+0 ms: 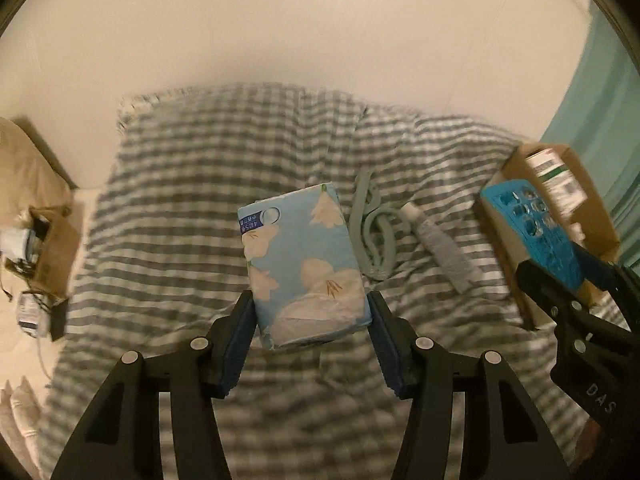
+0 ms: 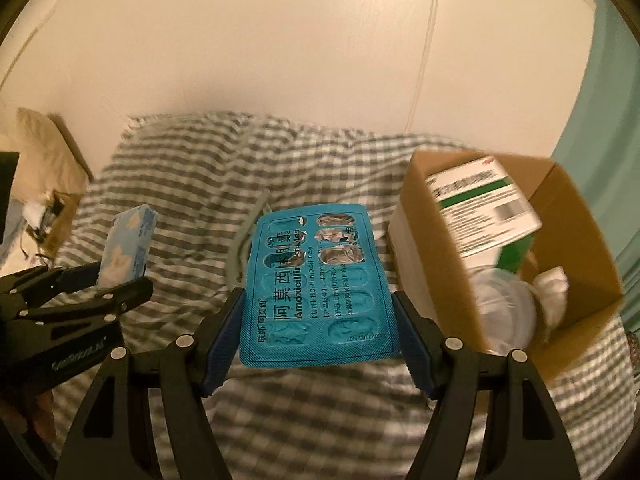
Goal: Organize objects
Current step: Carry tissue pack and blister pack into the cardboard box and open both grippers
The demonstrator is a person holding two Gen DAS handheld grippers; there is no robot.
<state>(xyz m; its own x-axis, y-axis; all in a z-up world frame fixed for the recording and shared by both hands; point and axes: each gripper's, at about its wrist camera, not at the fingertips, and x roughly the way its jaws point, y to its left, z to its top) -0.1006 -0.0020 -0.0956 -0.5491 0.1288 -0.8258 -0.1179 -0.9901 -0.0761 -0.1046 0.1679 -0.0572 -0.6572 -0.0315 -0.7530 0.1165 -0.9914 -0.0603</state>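
My left gripper [image 1: 310,312] is shut on a light blue tissue pack [image 1: 304,260] with white flowers and holds it above the striped bedding [image 1: 200,208]. My right gripper [image 2: 320,320] is shut on a blue amoxicillin blister pack [image 2: 316,288], held just left of an open cardboard box [image 2: 580,248]. The box holds a green and white medicine carton [image 2: 484,208], a clear container [image 2: 504,312] and something white. The right gripper also shows in the left wrist view [image 1: 568,280], with the blister pack [image 1: 536,228]. The left gripper shows in the right wrist view [image 2: 116,284], with the tissue pack [image 2: 128,244].
A grey-green cord [image 1: 372,232] and a grey tube [image 1: 440,244] lie on the bedding. Another cardboard box [image 1: 52,252] with clutter stands at the left by a pillow [image 1: 24,168]. A cream wall [image 1: 300,20] lies behind and a teal curtain [image 1: 600,100] hangs at the right.
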